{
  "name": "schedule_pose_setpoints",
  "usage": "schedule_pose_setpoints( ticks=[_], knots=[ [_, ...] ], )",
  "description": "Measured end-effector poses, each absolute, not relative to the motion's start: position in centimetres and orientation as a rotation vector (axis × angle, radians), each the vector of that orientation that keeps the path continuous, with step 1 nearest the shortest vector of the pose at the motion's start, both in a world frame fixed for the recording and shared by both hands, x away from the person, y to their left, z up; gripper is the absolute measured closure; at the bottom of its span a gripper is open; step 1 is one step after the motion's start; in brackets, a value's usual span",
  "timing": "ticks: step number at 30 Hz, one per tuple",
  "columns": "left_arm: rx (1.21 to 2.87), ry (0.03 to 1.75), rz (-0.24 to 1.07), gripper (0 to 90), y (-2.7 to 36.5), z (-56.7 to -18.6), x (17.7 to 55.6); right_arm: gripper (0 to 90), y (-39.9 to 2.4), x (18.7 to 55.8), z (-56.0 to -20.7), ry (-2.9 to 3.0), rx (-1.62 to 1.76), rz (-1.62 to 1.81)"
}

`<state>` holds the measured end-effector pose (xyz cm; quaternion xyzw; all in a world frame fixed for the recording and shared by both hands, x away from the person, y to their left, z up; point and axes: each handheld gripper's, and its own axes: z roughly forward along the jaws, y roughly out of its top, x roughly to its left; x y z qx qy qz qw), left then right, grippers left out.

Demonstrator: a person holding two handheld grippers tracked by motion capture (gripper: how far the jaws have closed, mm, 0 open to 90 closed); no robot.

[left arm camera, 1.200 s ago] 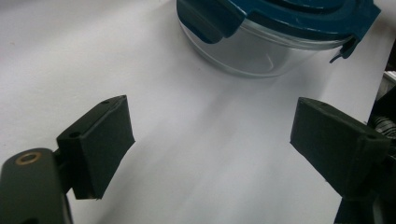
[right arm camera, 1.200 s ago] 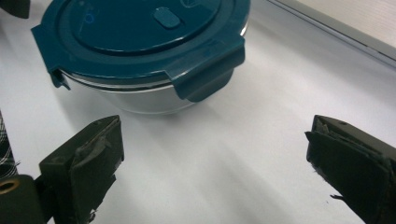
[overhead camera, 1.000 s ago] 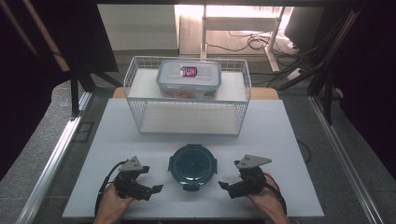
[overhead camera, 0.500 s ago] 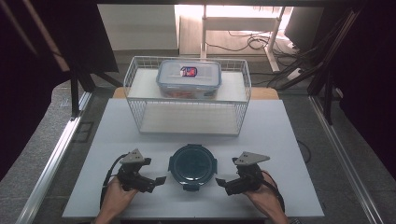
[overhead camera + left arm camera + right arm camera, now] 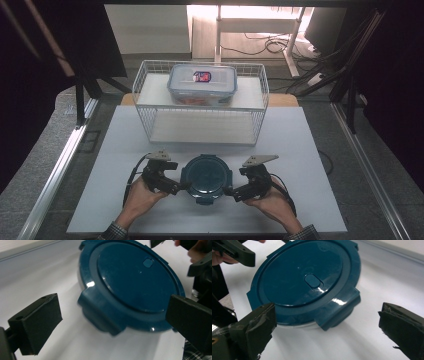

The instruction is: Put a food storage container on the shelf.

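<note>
The round container with the dark blue plastic lid [image 5: 205, 176] sits on the white table top [image 5: 310, 150] near your edge, midway between your hands; its clear body shows only as a thin sliver under the lid in the right gripper view, so you cannot read its contents. Your left gripper [image 5: 176, 187] stands just beside the lid's left rim, its jaws spread wide and just finished opening, one of the lid's clip tabs [image 5: 100, 312] between them but not pressed by either. Your right gripper [image 5: 233, 191] stands likewise spread at the right rim, holding nothing. Farther back, a white wire basket [image 5: 150, 95] holds a clear rectangular box with a blue-rimmed lid [image 5: 202, 83]; its label is too small to read.
</note>
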<state>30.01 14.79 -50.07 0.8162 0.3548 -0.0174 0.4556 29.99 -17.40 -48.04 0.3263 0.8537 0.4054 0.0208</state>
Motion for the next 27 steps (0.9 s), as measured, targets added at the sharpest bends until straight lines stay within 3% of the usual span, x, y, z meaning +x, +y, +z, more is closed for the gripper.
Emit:
schedule_pose_setpoints(
  ticks=[8, 9, 15, 17, 19, 25, 27],
  knots=[
    [2.027, 0.829, -0.285, 5.6, 14.5, -51.9, 31.3, 9.4, -16.5, 32.1, -49.4, 2.774, 1.164, 1.288],
    [2.023, 0.838, -0.300, 10.4, 14.7, -51.9, 31.3, 15.4, -16.6, 32.3, -49.7, 2.805, 1.234, 1.316],
    [1.994, 0.870, -0.315, 19.0, 15.3, -51.9, 31.0, 26.8, -17.1, 32.5, -49.8, 2.809, 1.346, 1.365],
    [1.969, 0.875, -0.327, 27.3, 16.0, -51.8, 30.4, 38.7, -18.0, 32.4, -49.7, 2.780, 1.414, 1.451],
    [1.944, 0.888, -0.338, 29.6, 16.3, -51.8, 30.0, 41.5, -18.2, 32.4, -49.6, 2.775, 1.409, 1.464],
    [1.840, 0.912, -0.377, 51.2, 17.7, -51.7, 28.2, 52.9, -18.7, 30.7, -48.6, 2.723, 1.451, 1.496],
    [1.829, 0.920, -0.354, 52.7, 17.6, -51.5, 27.7, 54.1, -18.8, 30.3, -48.4, 2.712, 1.473, 1.486]
  ],
)
